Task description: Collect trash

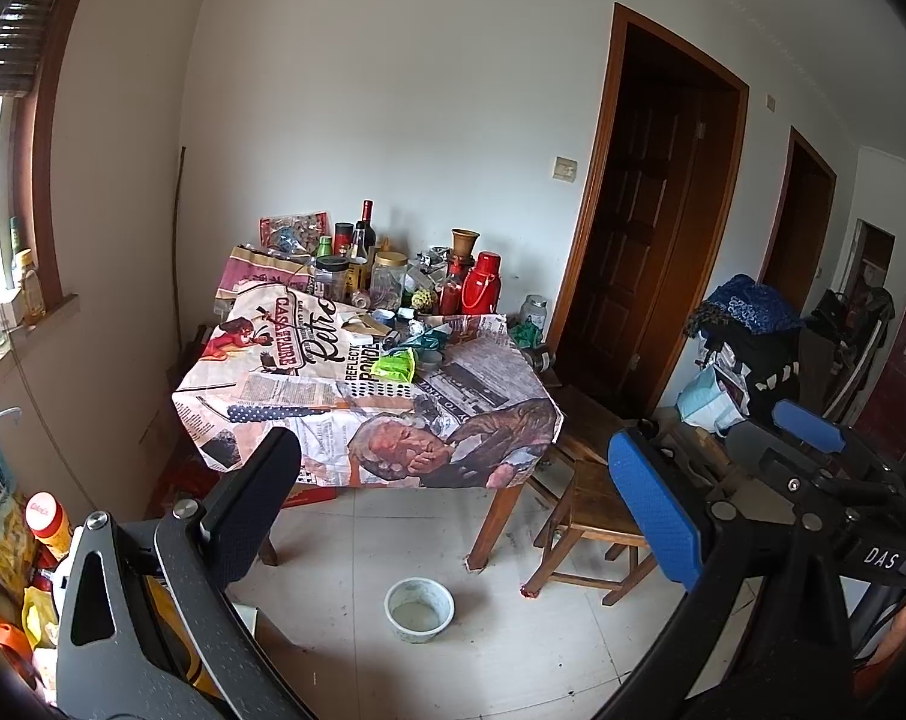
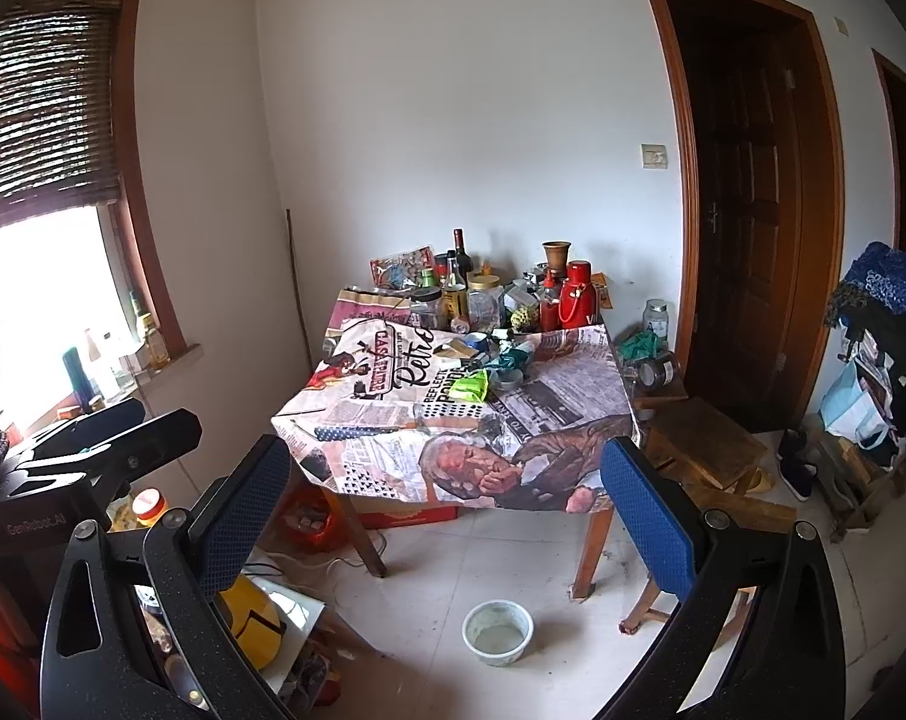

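Note:
The table (image 1: 225, 414) wears a newspaper-print cloth, and loose trash lies at its middle: a bright green wrapper (image 1: 396, 365) (image 2: 472, 385) and a crumpled teal wrapper (image 1: 432, 336) (image 2: 513, 357), with scraps of paper and small lids beside them. My left gripper (image 1: 459, 498) is open and empty, well short of the table's near edge. My right gripper (image 2: 447, 516) is also open and holds nothing, at a similar distance from the table. In the left wrist view, a blue pad (image 1: 810, 425) of the right gripper shows at the right.
Bottles, jars and a red thermos (image 1: 480, 285) crowd the table's back. A white bowl (image 1: 419, 609) (image 2: 497, 632) sits on the tiled floor in front. A wooden stool (image 1: 597, 510) stands right of the table. Bags and bottles clutter the lower left; dark doors are at the right.

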### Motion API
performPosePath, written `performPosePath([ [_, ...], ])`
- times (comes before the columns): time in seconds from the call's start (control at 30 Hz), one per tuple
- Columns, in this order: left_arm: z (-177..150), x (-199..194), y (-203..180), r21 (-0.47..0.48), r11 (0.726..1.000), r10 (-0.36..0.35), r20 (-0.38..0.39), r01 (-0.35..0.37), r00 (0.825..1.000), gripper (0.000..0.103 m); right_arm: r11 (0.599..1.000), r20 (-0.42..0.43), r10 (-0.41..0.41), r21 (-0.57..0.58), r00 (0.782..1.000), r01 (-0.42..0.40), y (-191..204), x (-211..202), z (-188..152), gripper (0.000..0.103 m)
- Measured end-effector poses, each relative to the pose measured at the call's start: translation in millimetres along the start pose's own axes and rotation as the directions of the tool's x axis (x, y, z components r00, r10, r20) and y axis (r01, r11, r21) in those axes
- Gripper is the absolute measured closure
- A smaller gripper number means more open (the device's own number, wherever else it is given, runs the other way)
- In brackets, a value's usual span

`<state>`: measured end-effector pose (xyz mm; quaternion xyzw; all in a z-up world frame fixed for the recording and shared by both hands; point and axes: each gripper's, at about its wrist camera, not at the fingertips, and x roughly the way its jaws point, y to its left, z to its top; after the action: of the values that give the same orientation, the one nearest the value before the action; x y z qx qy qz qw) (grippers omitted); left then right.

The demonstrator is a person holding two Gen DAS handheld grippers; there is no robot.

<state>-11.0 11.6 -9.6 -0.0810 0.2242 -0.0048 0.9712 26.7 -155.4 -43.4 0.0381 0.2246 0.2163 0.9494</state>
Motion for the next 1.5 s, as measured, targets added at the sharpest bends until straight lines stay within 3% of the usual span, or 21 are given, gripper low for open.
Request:
performPosePath([
  [0.53, -1, 4, 1, 0.003, 1.0, 0.008, 0.001, -0.008, 1.0, 0.0, 1.0, -0.001, 0.01, 0.001, 1.0, -0.01, -6, 4, 1, 0.0],
  [0.93, 9, 31, -25, 0.012, 1.0, 0.026, 0.007, -0.026, 1.0, 0.0, 1.0, 0.007, 0.006, 0.006, 1.0, -0.006, -43, 15, 9, 0.0],
  [1.23, 24, 70, -45, 0.007, 0.998, 0.064, -0.018, -0.064, 0.998, 0.0, 1.0, 0.0, -0.022, 0.008, 1.0, 0.022, -75, 40, 25, 0.0],
  [1.5, 47, 136, -24, -0.012, 0.996, 0.085, -0.057, -0.085, 0.995, 0.0, 0.998, -0.028, -0.045, 0.039, 0.999, 0.046, -93, 90, 40, 0.0],
])
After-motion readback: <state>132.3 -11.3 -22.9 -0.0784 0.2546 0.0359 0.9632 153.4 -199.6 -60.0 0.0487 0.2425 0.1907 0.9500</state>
